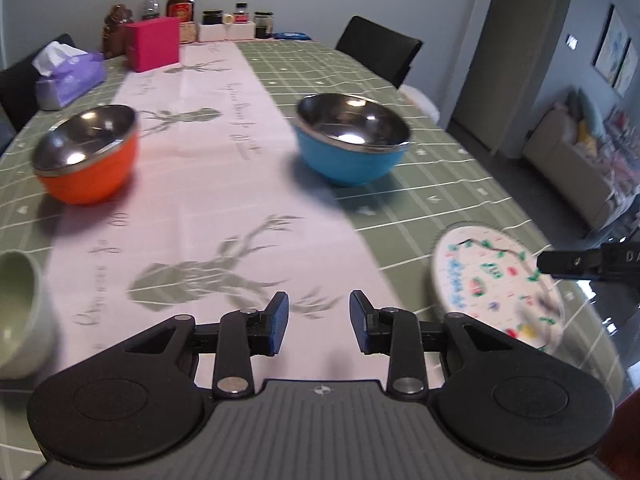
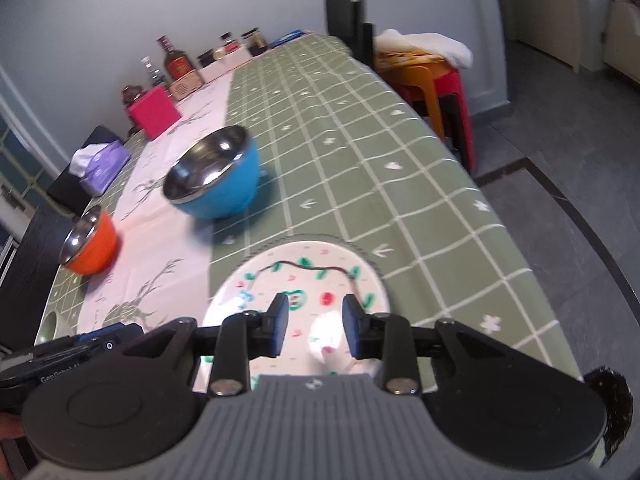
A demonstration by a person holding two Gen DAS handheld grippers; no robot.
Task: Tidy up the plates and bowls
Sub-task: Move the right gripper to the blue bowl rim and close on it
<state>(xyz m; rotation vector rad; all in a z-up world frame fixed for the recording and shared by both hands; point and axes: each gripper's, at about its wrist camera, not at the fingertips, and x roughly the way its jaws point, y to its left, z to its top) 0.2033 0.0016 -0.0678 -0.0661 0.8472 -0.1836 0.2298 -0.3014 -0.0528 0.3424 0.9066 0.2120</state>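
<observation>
The left tongs point(image 2: 60, 354) read "GenRobot AI", partly hidden.

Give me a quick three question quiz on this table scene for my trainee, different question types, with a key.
1. True or false: the blue bowl with a steel lining is stacked inside the orange bowl with a steel lining.
2. Which gripper hangs over the round white plate with coloured drawings? A left gripper B right gripper
3. Fill in: the bright pink box stands toward the table's ____ end.

Key: 1 false, they stand apart. 2 B. 3 far.
</observation>
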